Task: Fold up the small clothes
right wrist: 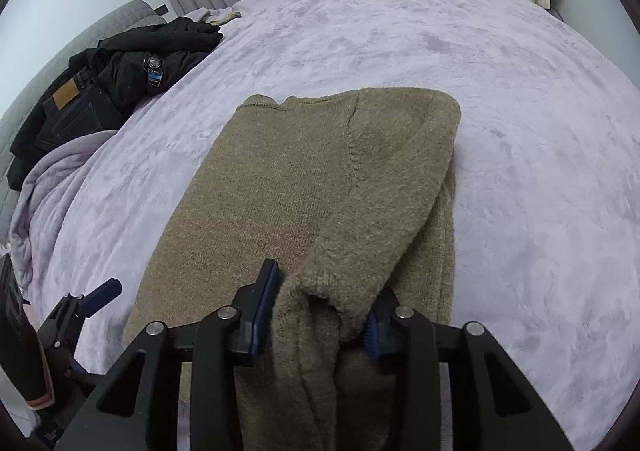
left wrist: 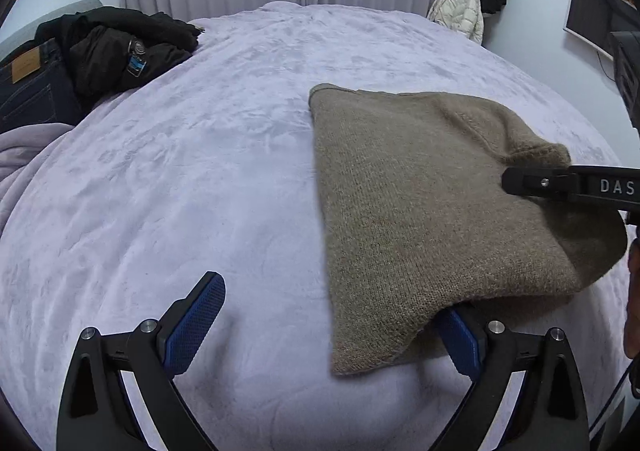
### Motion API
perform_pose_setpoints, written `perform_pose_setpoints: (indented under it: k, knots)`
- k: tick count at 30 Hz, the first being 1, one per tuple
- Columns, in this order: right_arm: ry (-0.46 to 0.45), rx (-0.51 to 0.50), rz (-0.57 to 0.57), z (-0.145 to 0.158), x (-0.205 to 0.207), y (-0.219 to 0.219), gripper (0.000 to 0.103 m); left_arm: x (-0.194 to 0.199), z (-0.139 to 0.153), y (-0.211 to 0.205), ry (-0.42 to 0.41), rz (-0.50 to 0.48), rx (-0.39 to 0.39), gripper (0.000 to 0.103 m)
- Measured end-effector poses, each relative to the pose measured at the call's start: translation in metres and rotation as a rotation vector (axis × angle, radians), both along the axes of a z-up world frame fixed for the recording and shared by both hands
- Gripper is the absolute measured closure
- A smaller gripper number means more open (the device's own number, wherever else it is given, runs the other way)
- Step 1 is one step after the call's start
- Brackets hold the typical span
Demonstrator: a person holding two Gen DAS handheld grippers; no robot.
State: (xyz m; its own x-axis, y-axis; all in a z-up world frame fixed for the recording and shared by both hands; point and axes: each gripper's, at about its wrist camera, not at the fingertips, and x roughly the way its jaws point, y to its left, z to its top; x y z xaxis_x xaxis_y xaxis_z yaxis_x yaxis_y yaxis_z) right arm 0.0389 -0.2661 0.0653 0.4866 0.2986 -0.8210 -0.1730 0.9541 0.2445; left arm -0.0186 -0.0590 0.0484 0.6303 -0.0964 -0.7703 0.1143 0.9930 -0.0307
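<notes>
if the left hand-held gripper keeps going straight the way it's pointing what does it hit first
Most likely the lilac blanket on the bed: the open left hand-held gripper points down at it, with the tan sweater's edge over its right finger. Depth is uncertain.

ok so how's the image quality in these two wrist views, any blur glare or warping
Left wrist view: strong fisheye bulge, dark corners, and the bed cover curves like a dome; the beige sweater is sharp, with its knit visible. Right wrist view: same warping; soft, even light, no glare, only a faint shadow under the right gripper.
</notes>
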Motion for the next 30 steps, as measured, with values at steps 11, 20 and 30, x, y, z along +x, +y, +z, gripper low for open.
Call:
perform_pose_setpoints:
  k: [11, 20, 30]
  knots:
    - [-0.042, -0.007, 0.028, 0.008, -0.006, 0.007, 0.076, -0.002, -0.01, 0.022, 0.034, 0.036, -0.033, 0.004]
    - [0.029, 0.137, -0.006, -0.015, -0.009, -0.028, 0.063, -0.01, -0.017, 0.025, 0.106, 0.0, -0.022, 0.004]
    - [-0.206, 0.117, 0.039, 0.05, -0.013, -0.021, 0.027, 0.024, 0.053, 0.007, 0.009, -0.174, -0.224, 0.004]
